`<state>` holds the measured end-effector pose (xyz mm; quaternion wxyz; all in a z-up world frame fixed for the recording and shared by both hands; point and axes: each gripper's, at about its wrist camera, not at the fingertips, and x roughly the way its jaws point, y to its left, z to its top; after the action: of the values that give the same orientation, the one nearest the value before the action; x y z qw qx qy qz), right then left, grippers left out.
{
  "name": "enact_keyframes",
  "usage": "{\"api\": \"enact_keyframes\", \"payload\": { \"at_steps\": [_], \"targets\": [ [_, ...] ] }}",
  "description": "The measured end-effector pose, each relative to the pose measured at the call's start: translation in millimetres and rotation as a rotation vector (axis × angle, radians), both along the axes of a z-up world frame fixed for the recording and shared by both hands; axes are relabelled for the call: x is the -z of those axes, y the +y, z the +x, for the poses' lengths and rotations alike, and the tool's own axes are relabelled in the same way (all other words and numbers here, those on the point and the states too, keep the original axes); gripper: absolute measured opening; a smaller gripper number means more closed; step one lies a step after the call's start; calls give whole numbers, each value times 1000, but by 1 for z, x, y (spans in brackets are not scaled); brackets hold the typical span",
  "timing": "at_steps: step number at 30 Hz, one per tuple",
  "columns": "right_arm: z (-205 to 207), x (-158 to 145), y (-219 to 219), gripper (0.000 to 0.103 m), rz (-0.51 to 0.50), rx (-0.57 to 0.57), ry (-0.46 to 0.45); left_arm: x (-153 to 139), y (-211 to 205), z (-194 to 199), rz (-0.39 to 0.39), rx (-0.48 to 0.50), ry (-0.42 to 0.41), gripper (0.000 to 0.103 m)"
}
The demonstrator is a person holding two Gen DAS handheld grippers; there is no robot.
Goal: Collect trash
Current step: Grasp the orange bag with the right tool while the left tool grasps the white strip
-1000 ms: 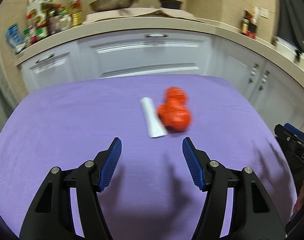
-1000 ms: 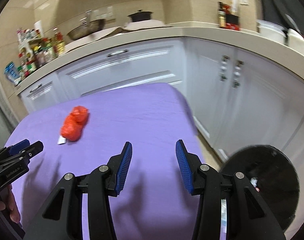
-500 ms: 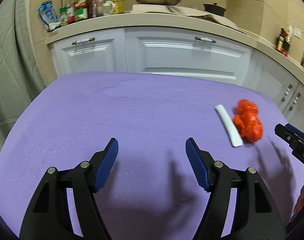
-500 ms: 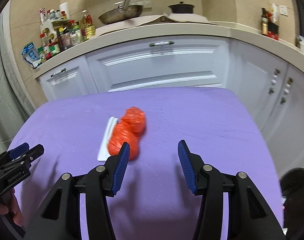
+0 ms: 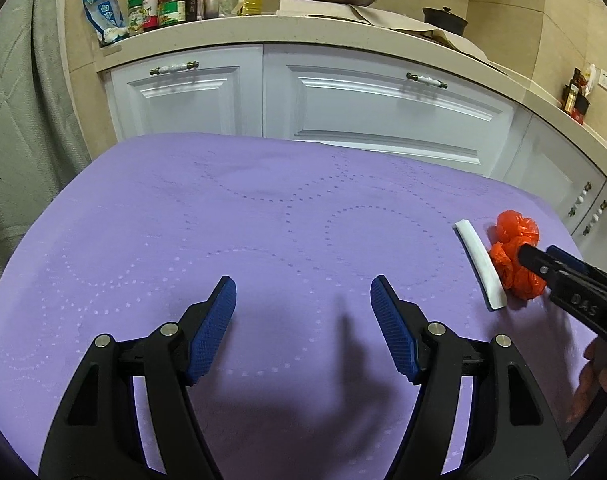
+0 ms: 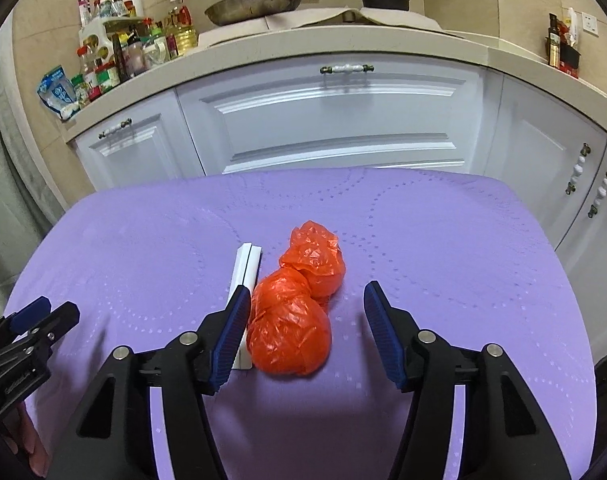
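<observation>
Over the left part of the purple tablecloth (image 5: pixel 263 216) the left gripper (image 5: pixel 303 312) is hanging with its blue-padded jaws standing well apart, nothing lying between them but bare cloth; its jaws have just been opening. Its dark tip is also showing at the lower left edge of the right wrist view, apart from the trash. Further right, a flat white strip (image 6: pixel 245 276) is lying on the cloth, running away from the camera, and touching its right side is a crumpled orange plastic bag (image 6: pixel 293 324) bunched into lumps, the nearer lump being the larger. The right gripper (image 6: pixel 307 318) is pointing down over this pair with its jaws spread wide and just having been opening further: the left pad is sitting in front of the near part of the white strip, the right pad is standing clear of the bag, and the big near lump is lying in the gap between the pads without either one pressing on it. Beyond the table, white cabinet doors (image 6: pixel 335 120) are running under a counter crowded with bottles (image 6: pixel 135 52) and a frying pan (image 6: pixel 255 2).
</observation>
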<state>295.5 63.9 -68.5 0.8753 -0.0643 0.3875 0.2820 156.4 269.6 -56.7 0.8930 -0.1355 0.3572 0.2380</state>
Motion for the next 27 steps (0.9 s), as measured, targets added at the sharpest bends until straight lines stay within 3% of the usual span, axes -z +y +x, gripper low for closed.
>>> {"api": "enact_keyframes", "payload": {
  "at_steps": [1, 4, 11, 27],
  "targets": [
    [1, 3, 1, 57, -6, -8, 11, 1, -1, 1, -2, 5, 1, 68],
    [0, 7, 4, 39, -7, -32, 29, 2, -6, 5, -10, 18, 3, 68],
    [2, 2, -12, 38, -7, -1, 0, 0, -26, 17, -17, 58, 2, 68],
    [22, -2, -105, 38, 15, 154, -20, 10, -92, 67, -12, 169, 35, 68]
  ]
}}
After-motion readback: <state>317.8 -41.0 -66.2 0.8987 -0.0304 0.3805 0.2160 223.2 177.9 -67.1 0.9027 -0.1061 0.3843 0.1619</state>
